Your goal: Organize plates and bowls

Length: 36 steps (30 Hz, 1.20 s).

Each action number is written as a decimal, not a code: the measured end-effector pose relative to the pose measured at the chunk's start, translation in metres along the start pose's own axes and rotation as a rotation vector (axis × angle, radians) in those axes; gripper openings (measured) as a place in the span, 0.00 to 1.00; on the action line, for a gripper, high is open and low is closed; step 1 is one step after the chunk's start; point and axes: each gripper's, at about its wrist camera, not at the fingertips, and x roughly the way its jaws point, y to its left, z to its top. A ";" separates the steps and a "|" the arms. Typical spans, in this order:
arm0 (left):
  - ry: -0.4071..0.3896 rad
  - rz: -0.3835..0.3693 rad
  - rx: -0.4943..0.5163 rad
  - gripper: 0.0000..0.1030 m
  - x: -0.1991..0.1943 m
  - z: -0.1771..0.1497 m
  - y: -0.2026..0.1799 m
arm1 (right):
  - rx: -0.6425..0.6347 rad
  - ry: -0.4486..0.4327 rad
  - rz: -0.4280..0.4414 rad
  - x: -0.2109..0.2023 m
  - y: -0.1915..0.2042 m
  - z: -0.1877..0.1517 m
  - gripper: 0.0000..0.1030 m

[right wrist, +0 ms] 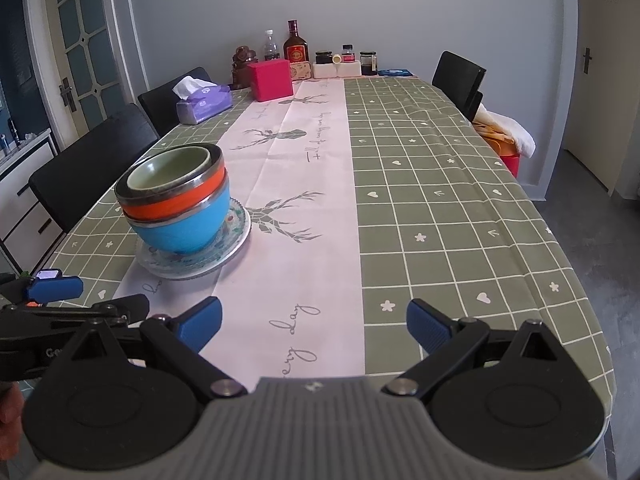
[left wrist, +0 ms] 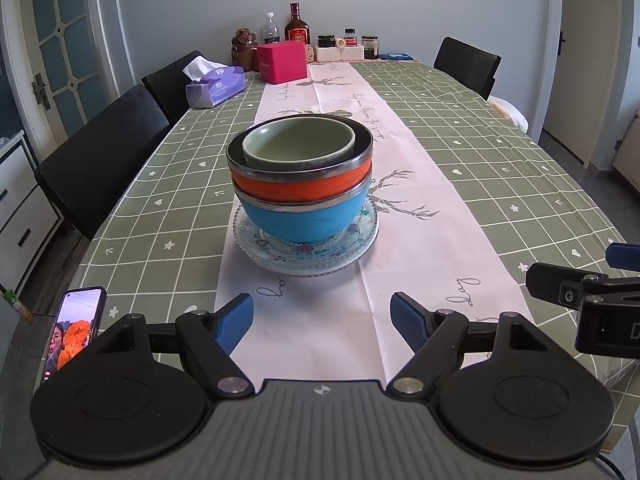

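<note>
Nearest my cameras, my left gripper (left wrist: 322, 322) has its blue-padded fingers spread wide with nothing between them, hovering over the pale pink table runner (left wrist: 400, 184). My right gripper (right wrist: 314, 326) is likewise wide open and empty, sitting over the seam where the runner meets the green checked tablecloth (right wrist: 440, 200). The two grippers are side by side; each shows at the edge of the other's view. At the table's near left corner I see a smartphone in a dark case (left wrist: 76, 332), screen lit.

A little further out on the runner, straight ahead of my left gripper and off to the left of my right one, stands the stack: a clear patterned glass plate (left wrist: 360, 246) carrying a blue metal-rimmed bowl (left wrist: 304, 220), an orange metal-rimmed bowl (left wrist: 300, 186) nested in it, and a small pale green ceramic bowl (left wrist: 298, 144) sitting upright in the top.

Beyond that, a purple tissue pack (left wrist: 216, 88), then a pink box (left wrist: 282, 62), and against the far wall a row of bottles and jars (left wrist: 320, 34).
</note>
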 end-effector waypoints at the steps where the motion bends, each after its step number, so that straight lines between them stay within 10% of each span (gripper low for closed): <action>1: 0.001 0.000 0.002 0.89 0.000 0.000 0.000 | 0.001 -0.001 0.000 0.000 0.000 0.000 0.94; 36: -0.052 -0.002 0.017 0.84 -0.011 -0.003 0.003 | -0.029 0.011 -0.010 0.001 0.008 0.000 0.95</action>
